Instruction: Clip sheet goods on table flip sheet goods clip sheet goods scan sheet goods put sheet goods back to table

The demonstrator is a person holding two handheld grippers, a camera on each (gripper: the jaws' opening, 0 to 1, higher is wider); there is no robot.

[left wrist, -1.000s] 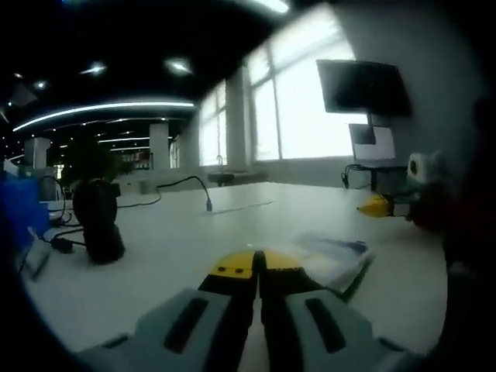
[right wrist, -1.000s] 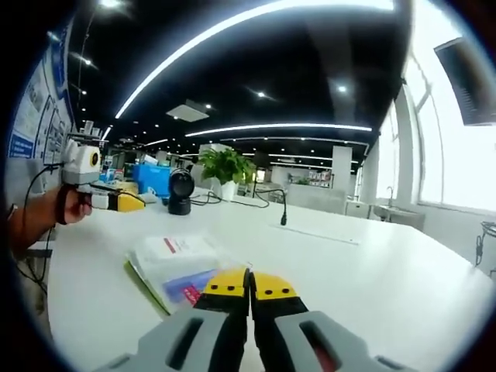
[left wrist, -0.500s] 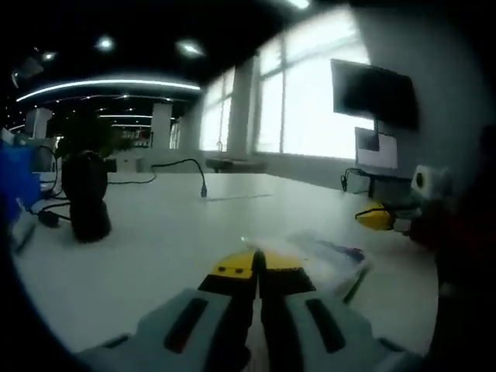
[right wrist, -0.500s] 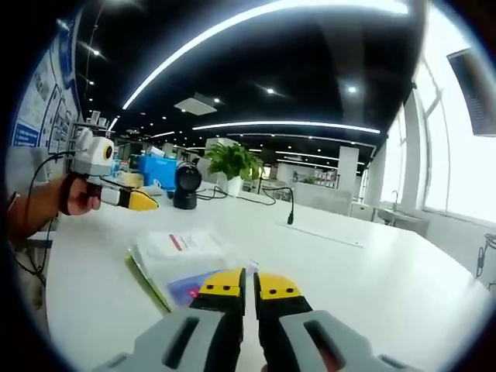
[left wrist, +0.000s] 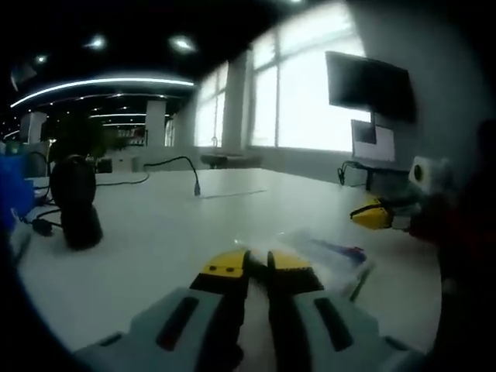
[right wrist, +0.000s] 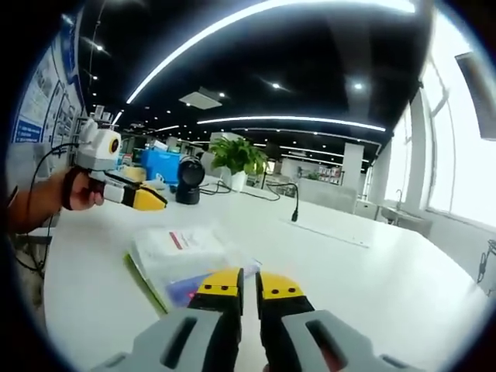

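Note:
The sheet goods [right wrist: 184, 249], a flat clear packet with a white card, a red mark and a green edge, lie on the white table [right wrist: 364, 287]. My right gripper [right wrist: 249, 285] hovers just short of the packet's near edge, its yellow-tipped jaws a narrow gap apart and holding nothing. In the left gripper view the same packet [left wrist: 329, 252] lies just beyond and right of my left gripper [left wrist: 258, 265], whose jaws are also slightly apart and empty. Each gripper appears in the other's view: the right gripper [left wrist: 375, 215] at the right, the left gripper [right wrist: 136, 198] in a hand [right wrist: 71, 194] at the left.
A black scanner on a stand [left wrist: 74, 205], also [right wrist: 188, 182], stands further along the table. A blue box [right wrist: 159, 167], a potted plant [right wrist: 236, 157] and a black cable [right wrist: 293, 209] lie beyond. A monitor [left wrist: 368, 81] hangs on the wall by bright windows.
Both grippers' jaws, touching a second ago, now stand a narrow gap apart. The left gripper's camera has drifted slightly; the packet has not moved.

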